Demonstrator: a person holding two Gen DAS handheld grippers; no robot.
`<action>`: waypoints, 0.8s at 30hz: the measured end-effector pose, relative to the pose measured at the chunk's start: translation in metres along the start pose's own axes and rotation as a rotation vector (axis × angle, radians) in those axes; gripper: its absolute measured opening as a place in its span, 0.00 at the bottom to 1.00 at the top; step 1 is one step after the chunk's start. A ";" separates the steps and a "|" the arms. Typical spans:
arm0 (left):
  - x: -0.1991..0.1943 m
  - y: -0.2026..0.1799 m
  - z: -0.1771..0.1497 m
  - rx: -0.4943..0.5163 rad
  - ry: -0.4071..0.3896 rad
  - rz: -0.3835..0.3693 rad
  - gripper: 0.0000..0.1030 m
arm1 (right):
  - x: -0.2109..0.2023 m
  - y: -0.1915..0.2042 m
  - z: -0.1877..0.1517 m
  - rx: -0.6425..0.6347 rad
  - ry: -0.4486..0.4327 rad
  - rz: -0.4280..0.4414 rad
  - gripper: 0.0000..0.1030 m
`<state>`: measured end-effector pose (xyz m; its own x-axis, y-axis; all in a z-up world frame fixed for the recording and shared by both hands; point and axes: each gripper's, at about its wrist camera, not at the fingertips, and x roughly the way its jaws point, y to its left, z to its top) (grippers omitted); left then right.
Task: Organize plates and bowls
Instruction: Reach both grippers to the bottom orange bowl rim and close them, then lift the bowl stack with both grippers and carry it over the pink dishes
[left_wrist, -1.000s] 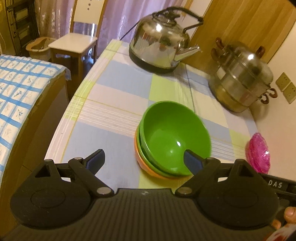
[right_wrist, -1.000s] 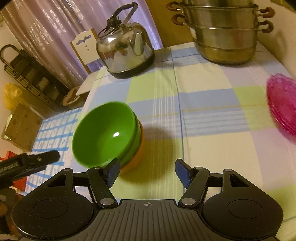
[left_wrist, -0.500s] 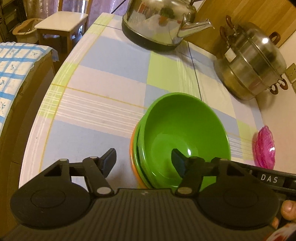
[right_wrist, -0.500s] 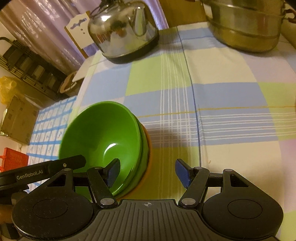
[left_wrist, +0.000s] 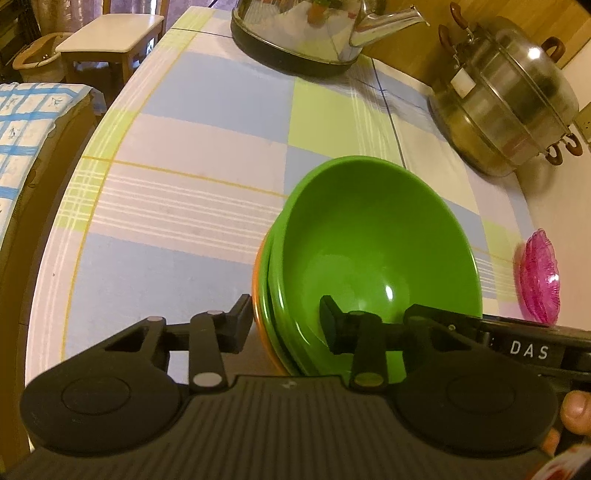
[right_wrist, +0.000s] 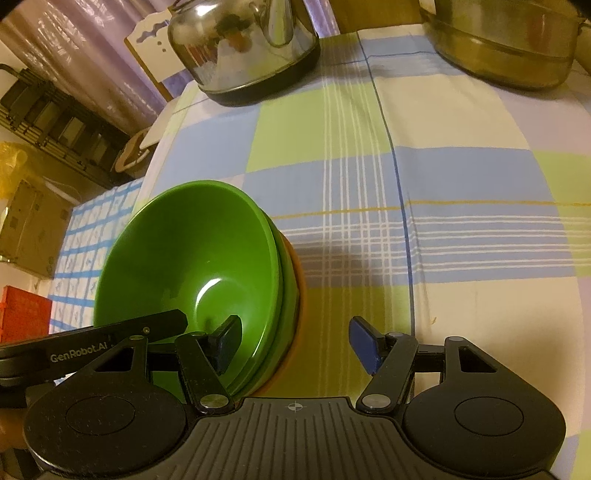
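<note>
Bowls (left_wrist: 369, 258) sit nested, green over orange, just in front of the kettle (left_wrist: 306, 33). Left gripper (left_wrist: 286, 321) and right gripper (right_wrist: 295, 341) both straddle the stack's rim, jaws spread.

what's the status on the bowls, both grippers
Left gripper open, straddling near rim of bowl stack. Right gripper open, straddling its right rim. Nothing in the way.

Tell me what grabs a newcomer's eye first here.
The bright green bowl nested in a stack near the table's front edge, with the left gripper and right gripper each straddling its rim. Behind it stand a shiny steel kettle and a stacked steamer pot; a pink glass dish sits at the right.
</note>
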<state>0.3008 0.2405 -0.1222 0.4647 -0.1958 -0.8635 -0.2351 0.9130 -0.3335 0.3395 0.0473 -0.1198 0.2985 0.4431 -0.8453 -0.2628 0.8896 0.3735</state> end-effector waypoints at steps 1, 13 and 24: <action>0.000 0.000 0.000 0.002 0.000 0.002 0.30 | 0.000 0.000 0.000 0.001 0.001 -0.001 0.58; -0.001 0.003 -0.001 0.011 -0.002 0.026 0.20 | 0.008 0.006 -0.002 0.030 0.035 0.027 0.31; -0.005 -0.009 -0.014 0.026 0.010 0.039 0.20 | 0.001 0.002 -0.009 0.046 0.021 0.015 0.29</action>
<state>0.2887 0.2285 -0.1198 0.4473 -0.1633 -0.8793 -0.2309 0.9288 -0.2899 0.3307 0.0488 -0.1231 0.2754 0.4542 -0.8473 -0.2242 0.8874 0.4028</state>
